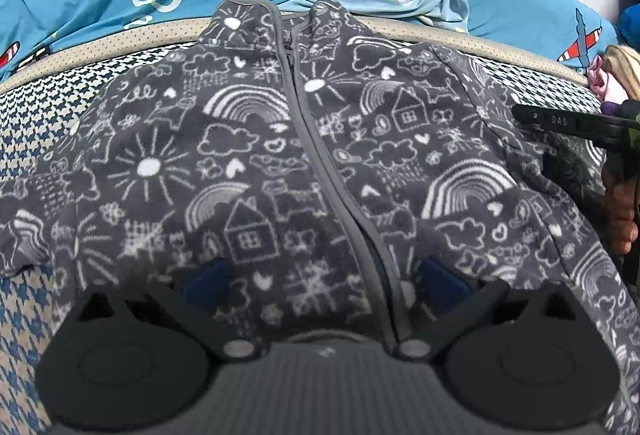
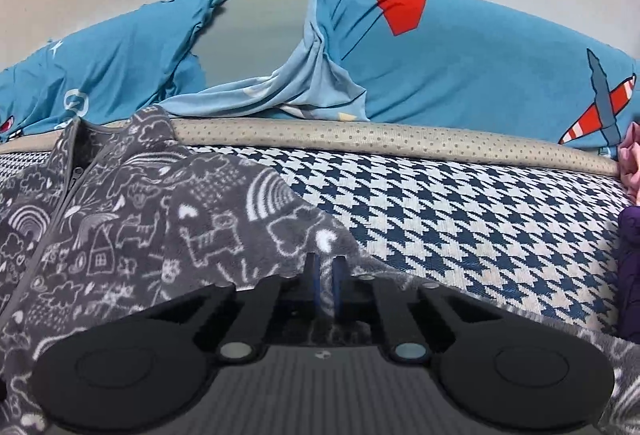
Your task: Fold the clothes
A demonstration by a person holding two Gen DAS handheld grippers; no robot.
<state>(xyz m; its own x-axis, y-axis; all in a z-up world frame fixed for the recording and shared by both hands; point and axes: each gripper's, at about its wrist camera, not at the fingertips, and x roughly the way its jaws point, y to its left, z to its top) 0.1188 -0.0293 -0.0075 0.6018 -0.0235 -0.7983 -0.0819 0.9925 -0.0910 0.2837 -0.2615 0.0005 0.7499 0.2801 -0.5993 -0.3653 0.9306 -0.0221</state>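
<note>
Fleece jacket (image 1: pixel 304 163) spread flat, left gripper (image 1: pixel 320 285) agape, right gripper (image 2: pixel 325 271) pinching sleeve (right view only)

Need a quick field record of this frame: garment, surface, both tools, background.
garment: grey fleece jacket with white doodle print, lying front up, zip closed
surface: houndstooth cover, blue and white
left tool: open, fingers spread over the jacket's lower front
right tool: shut on the jacket's edge, fabric pinched between the pads
background: blue sheet with plane print behind the beige edge
other: pink and purple items at the right edge, too little shown to identify
</note>
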